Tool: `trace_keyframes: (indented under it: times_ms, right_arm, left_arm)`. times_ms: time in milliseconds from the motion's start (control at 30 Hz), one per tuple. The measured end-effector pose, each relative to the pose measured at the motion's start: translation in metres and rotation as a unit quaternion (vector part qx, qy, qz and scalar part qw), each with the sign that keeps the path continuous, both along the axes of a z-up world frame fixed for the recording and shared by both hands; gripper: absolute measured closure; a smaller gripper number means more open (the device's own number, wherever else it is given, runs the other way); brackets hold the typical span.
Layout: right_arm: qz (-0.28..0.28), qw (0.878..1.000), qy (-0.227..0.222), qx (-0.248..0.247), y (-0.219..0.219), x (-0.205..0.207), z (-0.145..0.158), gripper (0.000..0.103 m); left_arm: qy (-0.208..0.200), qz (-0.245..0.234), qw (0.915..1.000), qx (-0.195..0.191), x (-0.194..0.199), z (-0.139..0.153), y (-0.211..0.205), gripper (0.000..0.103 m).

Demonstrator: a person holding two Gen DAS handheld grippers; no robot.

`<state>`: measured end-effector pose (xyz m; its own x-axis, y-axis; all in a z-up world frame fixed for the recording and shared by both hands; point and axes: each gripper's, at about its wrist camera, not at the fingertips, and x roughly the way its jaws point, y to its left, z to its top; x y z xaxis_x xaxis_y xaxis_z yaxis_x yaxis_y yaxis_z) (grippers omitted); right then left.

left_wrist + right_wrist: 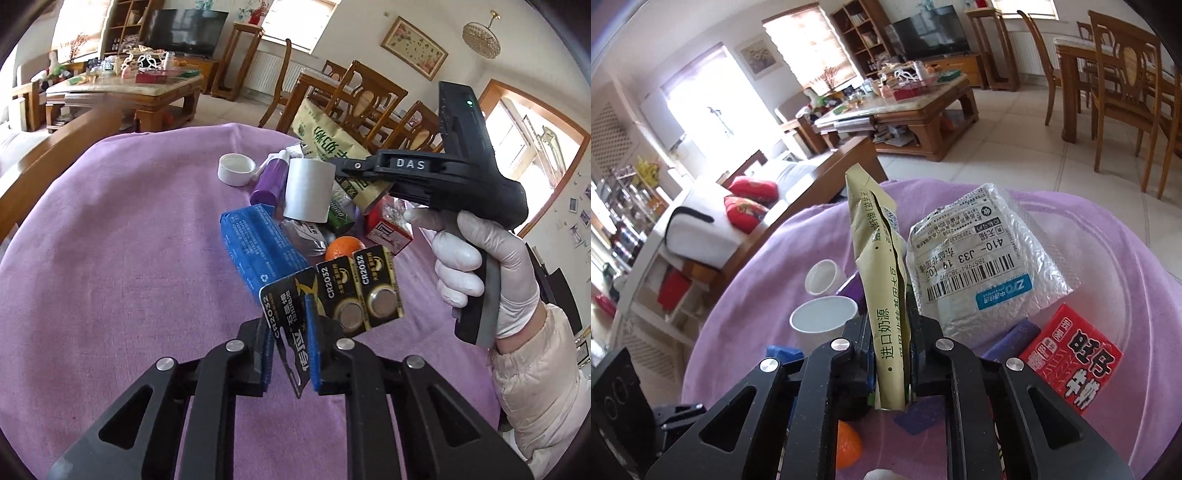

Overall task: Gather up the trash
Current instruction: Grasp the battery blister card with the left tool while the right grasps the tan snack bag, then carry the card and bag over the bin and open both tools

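My left gripper (291, 354) is shut on a black and gold CR2032 battery card (332, 295) and holds it above the purple tablecloth (129, 240). My right gripper (892, 354) is shut on a beige milk powder pouch (879, 266) and holds it upright over the pile; it also shows in the left wrist view (332, 147). The pile holds a white paper cup (308, 192), a white lid (236, 169), a purple bottle (267, 182), a blue pack (258, 251), an orange (343, 247), a red carton (1071, 354) and a silver courier bag (982, 266).
The table stands in a living room. A wooden coffee table (923, 110) full of things, a sofa with red cushions (750, 199) and dining chairs (1123, 92) stand around it. The cloth's left half (110, 277) carries nothing.
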<state>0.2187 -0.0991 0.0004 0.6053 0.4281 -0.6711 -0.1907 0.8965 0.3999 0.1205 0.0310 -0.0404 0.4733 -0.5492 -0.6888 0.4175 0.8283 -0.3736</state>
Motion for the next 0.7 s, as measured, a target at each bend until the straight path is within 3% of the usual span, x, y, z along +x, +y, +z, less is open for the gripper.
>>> trace_keyframes:
  times_ms: [233, 467, 700]
  right_arm:
    - [-0.001, 0.998, -0.052, 0.024, -0.027, -0.061, 0.034, 0.091]
    - [-0.009, 0.993, -0.111, 0.030, -0.072, -0.142, 0.065, 0.091]
    - [-0.032, 0.988, -0.149, 0.033, -0.132, -0.220, 0.079, 0.091]
  left_arm:
    - [-0.046, 0.015, 0.9986, -0.024, -0.032, 0.017, -0.003, 0.102]
    - [-0.114, 0.033, 0.9928, -0.018, -0.067, 0.051, -0.025, 0.102]
    - [-0.145, 0.014, 0.9885, -0.041, -0.086, 0.078, -0.069, 0.102]
